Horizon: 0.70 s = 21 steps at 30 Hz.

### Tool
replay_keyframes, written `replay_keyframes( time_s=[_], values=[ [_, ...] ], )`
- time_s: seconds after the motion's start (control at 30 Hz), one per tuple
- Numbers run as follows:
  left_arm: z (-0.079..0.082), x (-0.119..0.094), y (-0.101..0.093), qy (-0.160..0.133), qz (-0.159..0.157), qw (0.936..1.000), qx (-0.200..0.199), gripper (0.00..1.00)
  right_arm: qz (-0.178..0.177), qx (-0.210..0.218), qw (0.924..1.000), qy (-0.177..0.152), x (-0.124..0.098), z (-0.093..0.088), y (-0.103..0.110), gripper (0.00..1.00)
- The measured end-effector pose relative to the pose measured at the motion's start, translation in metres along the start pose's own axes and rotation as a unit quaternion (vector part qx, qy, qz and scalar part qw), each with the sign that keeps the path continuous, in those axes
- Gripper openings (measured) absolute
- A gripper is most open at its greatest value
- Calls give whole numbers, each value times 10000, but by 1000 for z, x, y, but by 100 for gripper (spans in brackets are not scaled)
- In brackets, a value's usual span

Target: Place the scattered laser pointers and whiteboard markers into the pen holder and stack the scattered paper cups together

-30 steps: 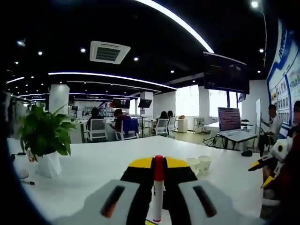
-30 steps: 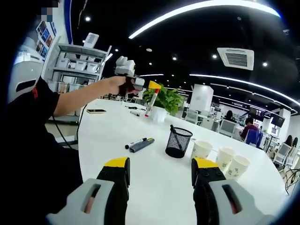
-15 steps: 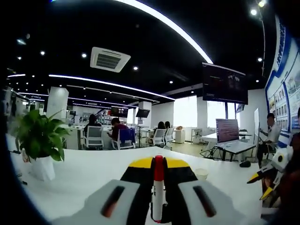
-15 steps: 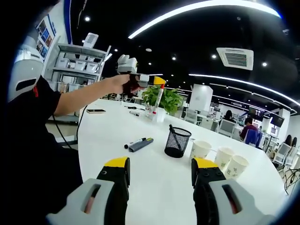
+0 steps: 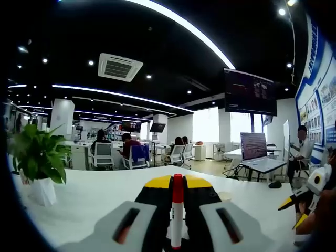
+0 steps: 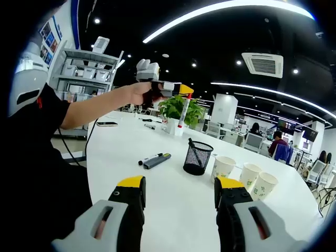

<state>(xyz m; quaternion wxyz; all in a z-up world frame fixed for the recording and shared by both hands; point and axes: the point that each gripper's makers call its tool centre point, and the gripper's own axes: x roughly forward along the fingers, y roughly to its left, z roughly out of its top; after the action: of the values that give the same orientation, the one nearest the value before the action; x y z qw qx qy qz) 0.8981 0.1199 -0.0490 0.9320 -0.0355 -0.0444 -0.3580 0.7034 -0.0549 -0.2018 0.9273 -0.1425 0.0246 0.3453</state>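
Right gripper (image 6: pixel 180 197) sits low over the white table (image 6: pixel 173 220), its yellow-tipped jaws spread wide with nothing between them. Just beyond its left jaw, a black marker (image 6: pixel 148 159) and a grey laser pointer (image 6: pixel 158 160) lie side by side on the tabletop, touching or nearly so. Straight ahead, between the jaw lines, stands the black mesh pen holder (image 6: pixel 198 158), upright, one dark pen (image 6: pixel 191 144) poking out. Off past the right jaw, three paper cups (image 6: pixel 251 177) stand upright in a row, close beside each other, unstacked. Further out and up to the left, a bare arm reaches over the table with the left gripper (image 6: pixel 185 93) held high in the air, jaws pinched on a red-capped whiteboard marker (image 6: pixel 182 114) hanging down, above and behind the holder. Left gripper view confirms it: the left gripper's jaws are closed tight around that marker, red cap up between the yellow tips. Beyond, a potted plant (image 6: pixel 181 113) stands further down the table, and office chairs with seated people fill the far room.
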Motion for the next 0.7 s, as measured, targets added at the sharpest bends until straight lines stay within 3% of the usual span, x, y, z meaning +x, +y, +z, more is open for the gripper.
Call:
replay_keyframes(
  time_s=[0.17,0.37,0.6,0.7],
  values=[
    [-1,5,-1,53,-34,10000,-36,10,-1,-4,10000,-11,0,1,0,55],
    [-2,31,-10,-67,-139,9998,123,10,-28,-14,10000,-32,-1,2,-2,55],
    [-16,45,-10,-10,-128,9995,299,10,-60,-9,10000,-39,-3,2,-5,55],
    [-20,49,-12,-134,-239,9993,263,10,-63,5,10000,-49,-4,2,-6,55]
  ],
)
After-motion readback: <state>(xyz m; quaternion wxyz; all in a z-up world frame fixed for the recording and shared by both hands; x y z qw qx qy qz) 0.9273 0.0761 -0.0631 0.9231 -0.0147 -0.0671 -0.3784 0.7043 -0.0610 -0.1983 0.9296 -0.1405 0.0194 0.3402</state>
